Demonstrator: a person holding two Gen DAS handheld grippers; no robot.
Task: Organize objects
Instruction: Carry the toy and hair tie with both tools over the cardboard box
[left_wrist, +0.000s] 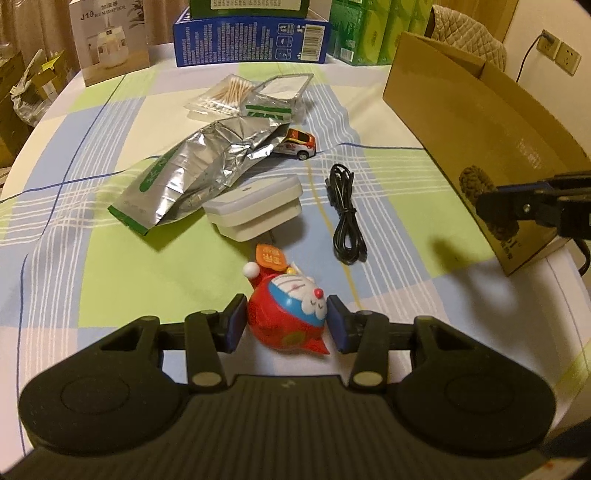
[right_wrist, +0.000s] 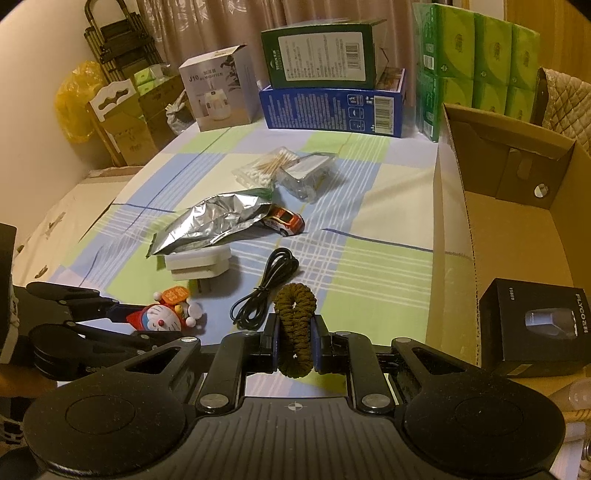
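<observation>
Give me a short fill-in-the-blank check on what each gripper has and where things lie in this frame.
1. The right gripper is shut on a brown ____.
2. The toy figure between the left gripper fingers is mostly ____ in colour.
3. The black box sits inside the ____ box.
4. The toy car is partly covered by the ____ pouch.

Missing words: scrunchie; red; cardboard; foil

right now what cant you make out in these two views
- Toy car, both views: its rear is tucked under the foil bag.
- Cardboard box, left wrist view: only its outer wall shows, the inside is hidden.
- Black carton in the box, right wrist view: small print too fine to read.
- Left gripper, left wrist view: whether its pads touch the red figurine.
</observation>
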